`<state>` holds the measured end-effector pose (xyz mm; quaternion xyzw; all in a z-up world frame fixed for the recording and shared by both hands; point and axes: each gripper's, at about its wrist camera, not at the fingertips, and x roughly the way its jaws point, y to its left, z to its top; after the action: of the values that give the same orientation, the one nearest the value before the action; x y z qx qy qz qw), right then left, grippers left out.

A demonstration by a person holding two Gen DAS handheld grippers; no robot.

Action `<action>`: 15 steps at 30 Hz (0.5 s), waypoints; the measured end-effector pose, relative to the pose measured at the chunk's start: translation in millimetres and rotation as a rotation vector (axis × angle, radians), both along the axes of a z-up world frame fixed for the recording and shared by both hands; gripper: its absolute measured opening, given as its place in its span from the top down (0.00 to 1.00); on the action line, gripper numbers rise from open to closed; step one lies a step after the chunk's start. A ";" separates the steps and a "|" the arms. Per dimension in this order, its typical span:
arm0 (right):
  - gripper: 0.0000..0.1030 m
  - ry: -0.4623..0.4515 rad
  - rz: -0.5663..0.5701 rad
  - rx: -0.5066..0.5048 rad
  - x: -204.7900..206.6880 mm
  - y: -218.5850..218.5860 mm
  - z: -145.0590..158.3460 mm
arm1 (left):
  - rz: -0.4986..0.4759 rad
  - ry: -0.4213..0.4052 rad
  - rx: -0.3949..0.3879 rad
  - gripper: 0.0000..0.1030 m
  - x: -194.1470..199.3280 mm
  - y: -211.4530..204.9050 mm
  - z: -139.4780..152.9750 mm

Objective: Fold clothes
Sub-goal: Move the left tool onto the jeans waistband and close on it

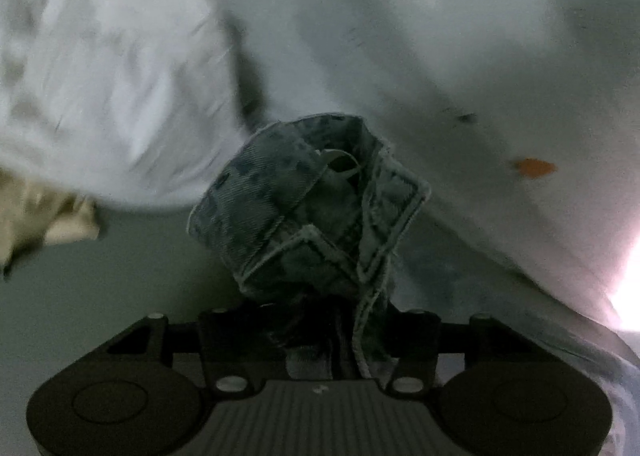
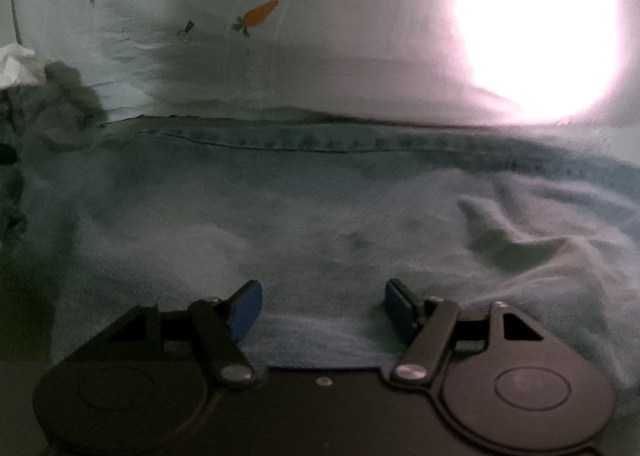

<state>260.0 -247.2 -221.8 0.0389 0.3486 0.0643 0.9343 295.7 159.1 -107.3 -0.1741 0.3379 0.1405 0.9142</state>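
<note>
A washed blue denim garment is the task's item. In the left wrist view my left gripper (image 1: 320,316) is shut on a bunched, stitched edge of the denim (image 1: 316,208), which stands up from the jaws and hides the fingertips. In the right wrist view the denim (image 2: 320,224) lies spread and wrinkled over the bed, its seam running across the middle. My right gripper (image 2: 323,306) is open, its blue pads (image 2: 248,310) resting low over the denim with cloth between them.
A pale bed sheet with orange carrot prints (image 2: 260,14) lies under everything. A blurred pile of white clothes (image 1: 108,68) and a beige cloth (image 1: 44,220) sit at the left. A grey and a white garment (image 2: 60,96) lie at the far left. Strong glare (image 2: 536,24) fills the upper right.
</note>
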 end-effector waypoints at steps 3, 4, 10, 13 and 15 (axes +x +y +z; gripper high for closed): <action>0.26 0.046 -0.016 0.136 0.5 -20.5 9.3 | -0.075 -0.052 0.084 0.46 -0.2 -29.9 22.8; 0.26 0.049 -0.028 0.170 -1.2 -27.4 12.4 | -0.103 -0.068 0.116 0.46 -0.4 -41.7 30.4; 0.20 0.025 -0.106 0.289 -21.5 -65.6 29.1 | -0.279 -0.116 0.378 0.46 -3.1 -120.6 52.1; 0.20 0.027 -0.166 0.397 -32.9 -91.7 31.9 | -0.381 -0.085 0.524 0.42 -1.5 -163.3 44.6; 0.20 0.033 -0.207 0.490 -40.4 -109.0 30.4 | -0.465 -0.053 0.589 0.35 1.0 -189.9 34.8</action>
<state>219.6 -356.2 -191.4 0.3005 0.3320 0.0502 0.8927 296.7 -30.7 -72.5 0.1743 0.2897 0.0156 0.9410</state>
